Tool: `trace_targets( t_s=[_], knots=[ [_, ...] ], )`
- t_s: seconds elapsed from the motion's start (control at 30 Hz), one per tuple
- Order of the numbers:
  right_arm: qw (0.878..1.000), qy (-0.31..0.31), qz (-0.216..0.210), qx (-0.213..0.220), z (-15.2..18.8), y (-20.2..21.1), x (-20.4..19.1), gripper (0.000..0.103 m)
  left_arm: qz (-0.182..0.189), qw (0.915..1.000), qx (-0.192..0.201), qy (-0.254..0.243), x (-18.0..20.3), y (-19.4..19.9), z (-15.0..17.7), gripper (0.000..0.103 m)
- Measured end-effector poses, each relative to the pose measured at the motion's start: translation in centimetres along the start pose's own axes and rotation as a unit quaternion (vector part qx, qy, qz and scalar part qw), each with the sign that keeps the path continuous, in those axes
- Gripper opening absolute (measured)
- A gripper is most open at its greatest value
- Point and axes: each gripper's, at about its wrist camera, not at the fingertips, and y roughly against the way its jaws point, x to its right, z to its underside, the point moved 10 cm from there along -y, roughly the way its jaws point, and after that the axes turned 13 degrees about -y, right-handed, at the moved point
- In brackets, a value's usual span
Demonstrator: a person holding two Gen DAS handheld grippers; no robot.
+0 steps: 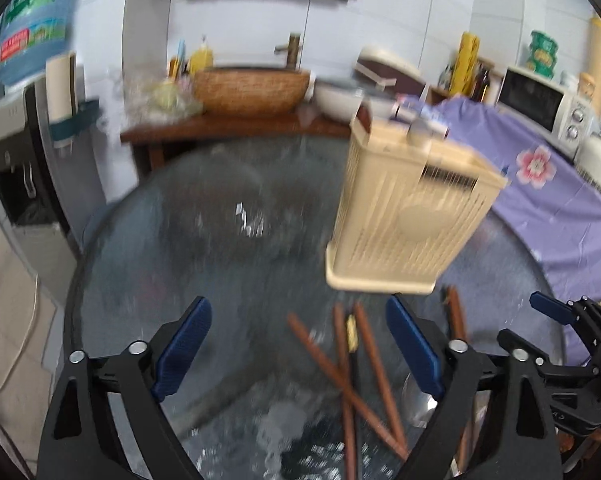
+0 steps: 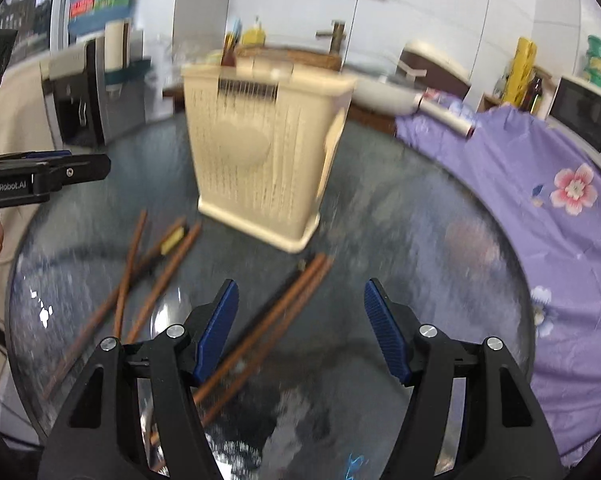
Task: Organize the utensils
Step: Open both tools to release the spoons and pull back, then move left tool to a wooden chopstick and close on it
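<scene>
A beige slatted utensil holder (image 1: 410, 216) stands upright on the round glass table (image 1: 220, 240); it also shows in the right wrist view (image 2: 260, 152). Several brown chopsticks (image 1: 360, 364) lie crossed on the glass just in front of it, with a metal spoon (image 1: 418, 404) beside them. In the right wrist view one group of chopsticks (image 2: 148, 276) lies to the left, a pair of chopsticks (image 2: 276, 320) runs between my fingers, and the spoon (image 2: 168, 312) lies between the groups. My left gripper (image 1: 298, 344) is open and empty above the chopsticks. My right gripper (image 2: 300, 328) is open and empty.
A purple floral cloth (image 2: 540, 200) covers the surface right of the table. A wooden side table (image 1: 228, 124) with a woven basket (image 1: 252, 88) and a white bowl stands behind. A water dispenser (image 1: 24, 128) is at the left. The right gripper (image 1: 572, 344) shows at the left view's right edge.
</scene>
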Motion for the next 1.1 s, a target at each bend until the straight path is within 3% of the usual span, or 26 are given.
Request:
trace_targets(
  t_s=[0.2,0.47,0.63,0.87,1.1],
  knots=[
    [0.999,-0.008,0.004,-0.038,2.8,-1.6,0.3,0.064,0.017,0.9989,-0.042,0.015,-0.2,-2.0,2.8,0.073],
    [0.992,-0.084,-0.017,-0.093,3.1,-3.8,1.9,0.046,0.020,0.9972,-0.069,0.019,-0.3,-3.9,4.0,0.063],
    [0.984,-0.128,-0.030,-0.122,2.8,-5.2,2.1,0.036,0.027,0.9952,-0.087,0.036,-0.3,-4.8,4.3,0.051],
    [0.982,-0.131,-0.011,-0.139,2.4,-6.5,1.6,0.022,0.035,0.9918,-0.110,0.055,-0.4,-6.1,4.9,0.041],
    [0.981,-0.130,0.007,-0.141,1.9,-7.2,1.6,0.020,0.033,0.9913,-0.113,0.059,-0.4,-6.7,4.5,0.040]
  ],
)
